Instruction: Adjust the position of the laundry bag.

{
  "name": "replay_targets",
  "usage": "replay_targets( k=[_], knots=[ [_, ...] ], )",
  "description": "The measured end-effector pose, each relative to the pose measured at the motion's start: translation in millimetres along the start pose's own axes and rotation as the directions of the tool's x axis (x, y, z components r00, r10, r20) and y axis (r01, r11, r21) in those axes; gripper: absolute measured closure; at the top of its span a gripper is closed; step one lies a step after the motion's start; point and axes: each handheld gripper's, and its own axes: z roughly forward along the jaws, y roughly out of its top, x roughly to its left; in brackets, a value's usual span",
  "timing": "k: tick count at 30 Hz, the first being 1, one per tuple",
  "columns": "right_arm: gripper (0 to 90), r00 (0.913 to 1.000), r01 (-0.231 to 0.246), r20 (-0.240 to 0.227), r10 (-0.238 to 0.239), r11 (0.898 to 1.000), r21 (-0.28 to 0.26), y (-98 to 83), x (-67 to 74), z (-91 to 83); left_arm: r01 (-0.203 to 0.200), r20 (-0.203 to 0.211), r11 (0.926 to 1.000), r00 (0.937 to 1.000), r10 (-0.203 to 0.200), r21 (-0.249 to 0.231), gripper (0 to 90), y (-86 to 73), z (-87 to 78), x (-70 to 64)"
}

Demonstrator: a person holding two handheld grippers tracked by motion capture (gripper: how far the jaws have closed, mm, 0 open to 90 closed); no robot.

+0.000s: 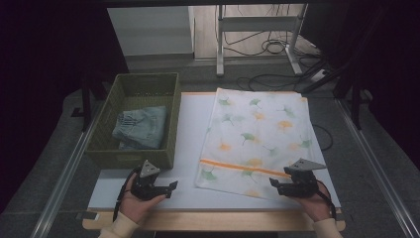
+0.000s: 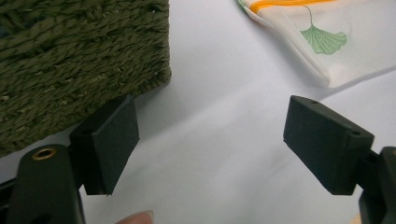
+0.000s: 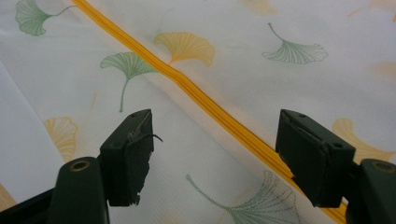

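Note:
A white cloth bag (image 1: 260,134) printed with green and orange ginkgo leaves lies flat on the white table top (image 1: 190,139). An orange zipper (image 1: 242,167) (image 3: 210,105) runs across its near end. My right gripper (image 1: 276,184) (image 3: 212,154) hovers open over the bag's near right corner, jaws on either side of the zipper. My left gripper (image 1: 171,187) (image 2: 212,149) rests open on the bare table, just in front of a green woven basket (image 1: 106,148) (image 2: 70,60), with the bag's near corner (image 2: 322,51) ahead to the right.
Folded blue denim (image 1: 141,128) lies inside the basket at the table's left. A metal stand and cables (image 1: 267,47) are on the floor beyond the table. The wooden front edge (image 1: 208,220) runs under both hands.

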Motion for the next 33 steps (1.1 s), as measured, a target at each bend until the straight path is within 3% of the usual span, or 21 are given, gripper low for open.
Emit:
replay_targets(
  k=[7, 10, 12, 22, 33],
  knots=[
    [27.1, 0.9998, 0.007, -0.019, -0.007, 1.0, 0.015, -3.3, -1.4, 3.1, -0.001, -0.002, 1.0, 1.0, 0.001, -0.002, 16.9, -4.4, 0.2, -4.4],
    [27.1, 0.9994, 0.031, -0.017, -0.03, 0.999, 0.034, -6.0, -0.7, 4.9, -0.045, -0.009, 0.999, 0.999, 0.045, 0.01, 16.4, -6.4, 2.1, -8.1],
    [27.1, 0.9997, 0.013, -0.019, -0.012, 1.0, 0.022, -3.7, -2.7, 4.4, -0.046, -0.012, 0.9989, 0.9989, 0.046, 0.011, 16.4, -8.2, 1.6, -9.0],
    [27.5, 1.0, 0.003, -0.004, -0.003, 1.0, -0.003, -3.0, 0.6, -4.8, -0.02, -0.018, 0.9996, 0.9997, 0.019, -0.021, 16.0, -7.0, -4.1, -8.5],
    [28.2, 0.9995, 0.028, -0.013, -0.028, 1.0, 0.009, -3.4, 1.7, 0.1, -0.002, -0.03, 1.0, 0.9995, 0.002, 0.006, 16.8, -7.3, -1.9, -1.5]
  ],
)
